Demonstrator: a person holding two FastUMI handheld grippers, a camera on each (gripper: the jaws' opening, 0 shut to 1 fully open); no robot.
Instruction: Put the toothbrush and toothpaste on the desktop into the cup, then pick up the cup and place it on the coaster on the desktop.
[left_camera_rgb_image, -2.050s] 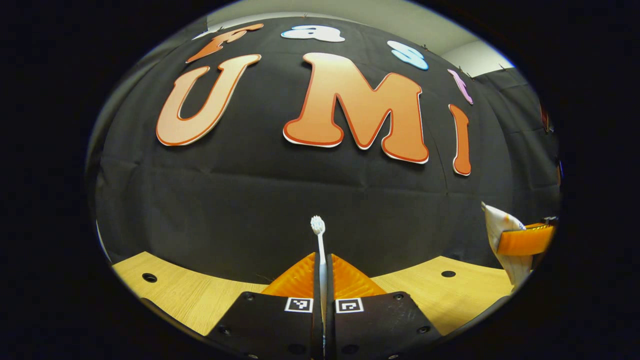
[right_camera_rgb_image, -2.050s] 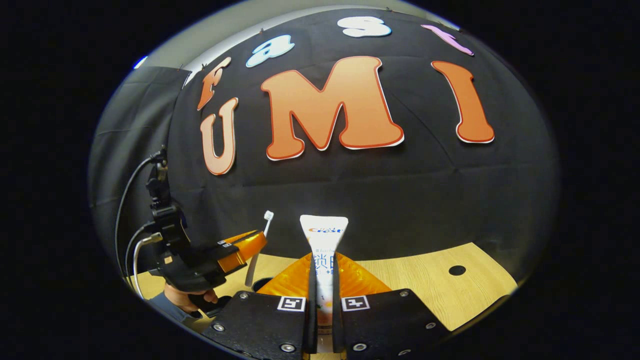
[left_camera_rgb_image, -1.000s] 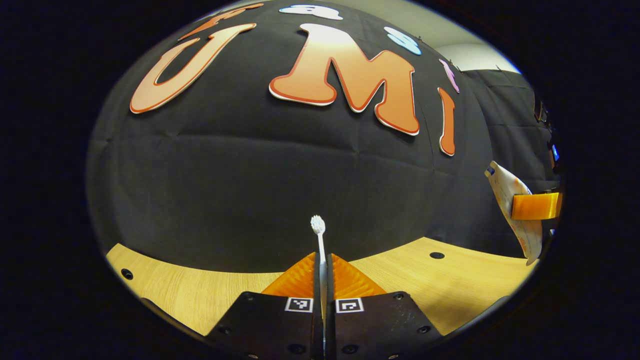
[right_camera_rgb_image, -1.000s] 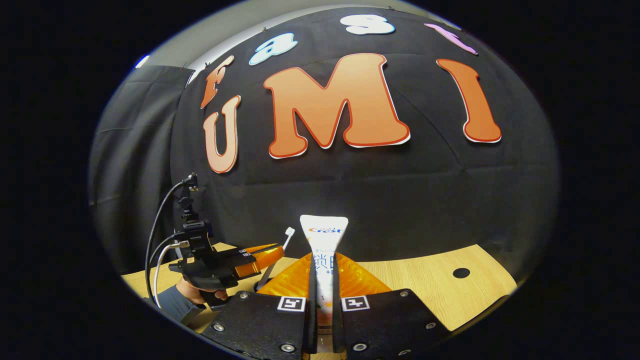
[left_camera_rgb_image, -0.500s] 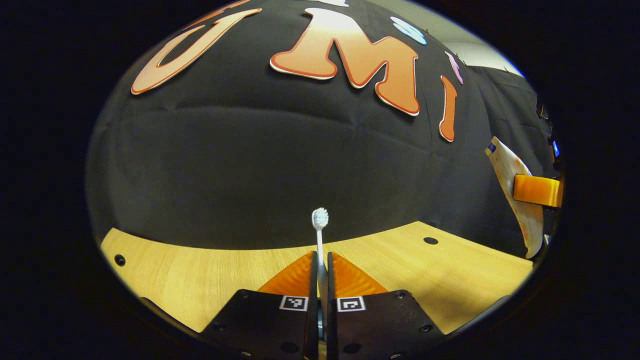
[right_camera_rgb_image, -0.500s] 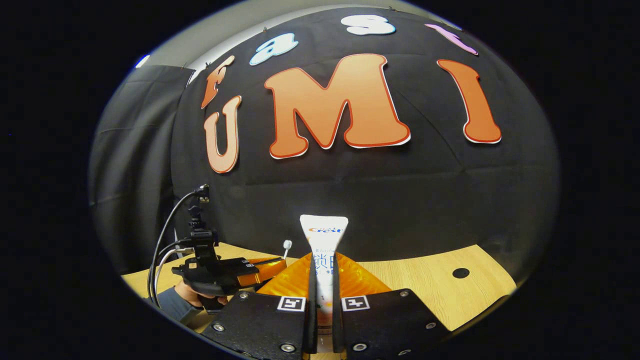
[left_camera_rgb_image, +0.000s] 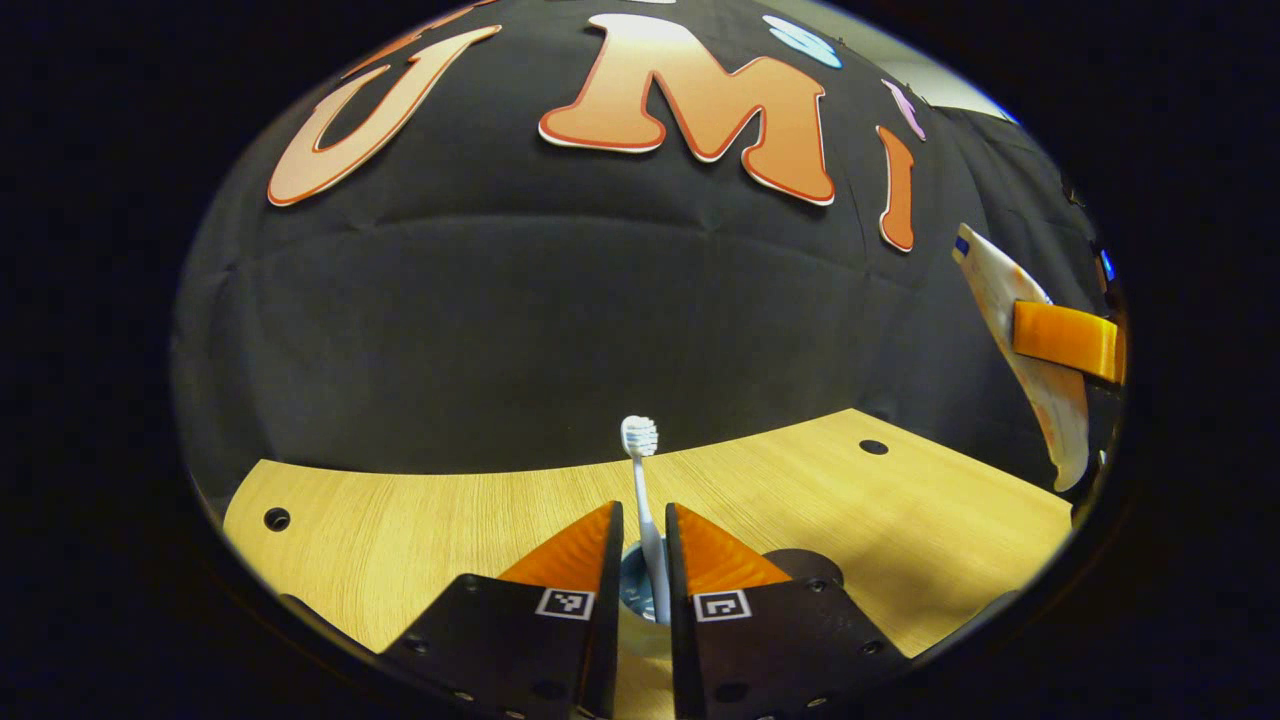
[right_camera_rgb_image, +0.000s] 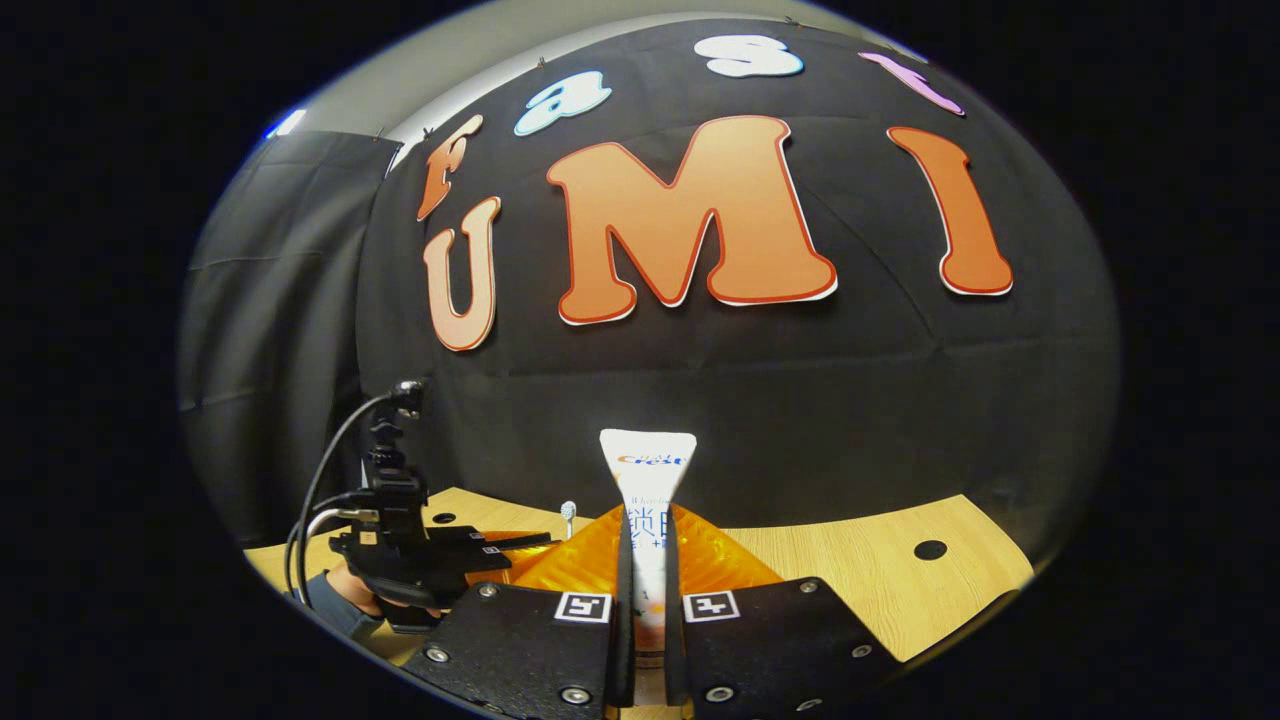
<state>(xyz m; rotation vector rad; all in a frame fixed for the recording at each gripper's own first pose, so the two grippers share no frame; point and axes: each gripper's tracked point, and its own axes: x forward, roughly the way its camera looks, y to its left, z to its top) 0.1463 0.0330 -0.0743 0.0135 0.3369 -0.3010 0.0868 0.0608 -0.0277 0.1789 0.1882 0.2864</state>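
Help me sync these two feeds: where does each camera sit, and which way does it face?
Left gripper view: rides the left gripper, facing forward and down over the desktop; its parted fingers flank the toothbrush, standing in the cup.
Right gripper view: rides the right gripper, facing the wall; its fingers clamp the toothpaste; a hand holds the left gripper at lower left.
Shared: toothbrush, toothpaste, desktop.

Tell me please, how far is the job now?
The toothbrush stands in the cup; the left gripper is open around it. The right gripper holds the toothpaste raised. Left: toothpaste into cup, cup onto coaster.
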